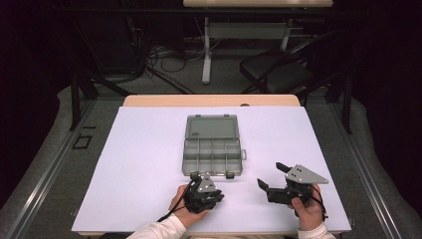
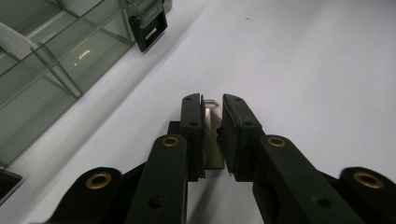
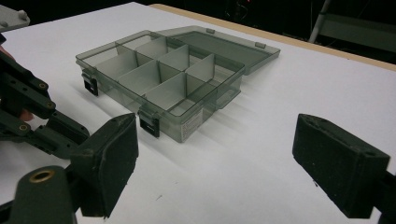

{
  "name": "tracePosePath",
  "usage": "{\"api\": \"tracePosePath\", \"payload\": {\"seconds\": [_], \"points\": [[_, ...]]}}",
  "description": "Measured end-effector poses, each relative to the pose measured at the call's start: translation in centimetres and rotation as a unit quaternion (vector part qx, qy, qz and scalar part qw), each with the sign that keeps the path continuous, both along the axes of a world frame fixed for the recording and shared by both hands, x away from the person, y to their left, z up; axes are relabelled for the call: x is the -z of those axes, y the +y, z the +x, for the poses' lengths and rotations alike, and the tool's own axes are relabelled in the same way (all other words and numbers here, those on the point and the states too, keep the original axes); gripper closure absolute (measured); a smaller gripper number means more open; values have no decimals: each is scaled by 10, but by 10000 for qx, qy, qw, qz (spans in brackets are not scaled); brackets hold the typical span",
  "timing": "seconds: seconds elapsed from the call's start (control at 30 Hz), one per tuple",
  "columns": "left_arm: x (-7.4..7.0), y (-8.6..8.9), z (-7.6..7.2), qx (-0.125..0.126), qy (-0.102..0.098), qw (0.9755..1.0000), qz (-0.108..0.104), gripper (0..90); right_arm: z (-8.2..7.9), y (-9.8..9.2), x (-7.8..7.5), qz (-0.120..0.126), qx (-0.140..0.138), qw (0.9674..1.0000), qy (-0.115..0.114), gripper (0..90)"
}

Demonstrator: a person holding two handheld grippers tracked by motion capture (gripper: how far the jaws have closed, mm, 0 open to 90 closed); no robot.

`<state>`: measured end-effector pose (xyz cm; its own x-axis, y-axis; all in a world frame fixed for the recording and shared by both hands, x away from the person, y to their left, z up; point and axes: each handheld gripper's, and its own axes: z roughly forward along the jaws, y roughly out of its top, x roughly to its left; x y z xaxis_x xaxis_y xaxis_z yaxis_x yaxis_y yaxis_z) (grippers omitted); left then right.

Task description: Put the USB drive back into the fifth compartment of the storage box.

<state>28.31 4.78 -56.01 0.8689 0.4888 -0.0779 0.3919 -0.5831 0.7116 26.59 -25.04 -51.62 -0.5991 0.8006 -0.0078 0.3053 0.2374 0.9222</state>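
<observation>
Three camera positions: one fixed overhead, one riding on each gripper.

High view: set above the person's side, facing forward and down, far enough back to take in the whole white table [image 1: 149, 164], the floor and a chair beyond. Left gripper view: very near the tabletop, looking along its own black jaws, with the compartment box [image 2: 51, 70] at the left edge, close up. Right gripper view: low and near, facing across the table toward the far edge, the compartment box [image 3: 163, 79] centred at middle distance, the left gripper [image 3: 28, 112] at its left edge. All three views share the compartment box [image 1: 213, 147] and the white surface around it.
</observation>
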Motion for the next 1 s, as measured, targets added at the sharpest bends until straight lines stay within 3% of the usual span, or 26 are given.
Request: {"api": "tracePosePath", "payload": {"seconds": [1.0], "points": [[-15,15,7,-236,93,9990,-373,789,0,0,0,-3,-1,10000,30,141]]}}
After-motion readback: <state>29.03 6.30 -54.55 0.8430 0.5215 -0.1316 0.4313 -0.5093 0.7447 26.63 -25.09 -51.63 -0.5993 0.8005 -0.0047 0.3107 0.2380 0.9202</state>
